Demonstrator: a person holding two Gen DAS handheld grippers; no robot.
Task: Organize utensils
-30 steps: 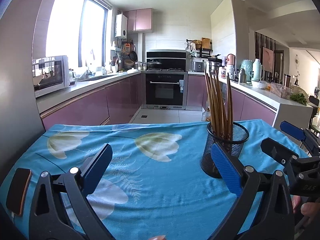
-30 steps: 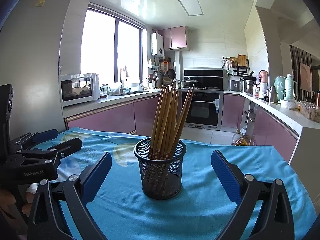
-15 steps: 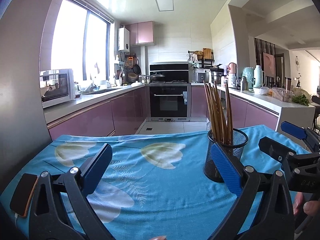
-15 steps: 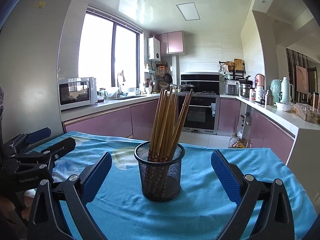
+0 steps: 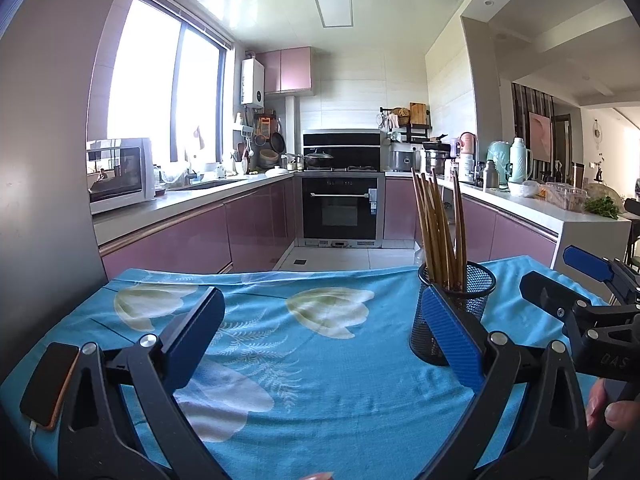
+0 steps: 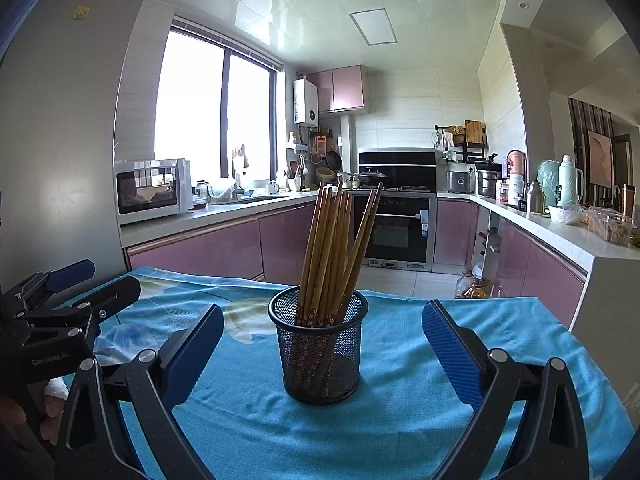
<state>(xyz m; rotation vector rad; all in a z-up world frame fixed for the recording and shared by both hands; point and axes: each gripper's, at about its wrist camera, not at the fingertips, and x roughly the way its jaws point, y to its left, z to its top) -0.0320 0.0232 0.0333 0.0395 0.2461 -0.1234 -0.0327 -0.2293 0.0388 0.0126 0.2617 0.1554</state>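
Only left view shows a phone, beside the left claw; chopsticks fill the mesh cup centred between the right claw fingers; both claws wide open, empty.

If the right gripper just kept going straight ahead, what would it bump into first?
Most likely the mesh cup of chopsticks. It stands upright on the blue cloth, centred ahead of the open right gripper, so it would pass between the fingers. How far off it stands is hard to judge.
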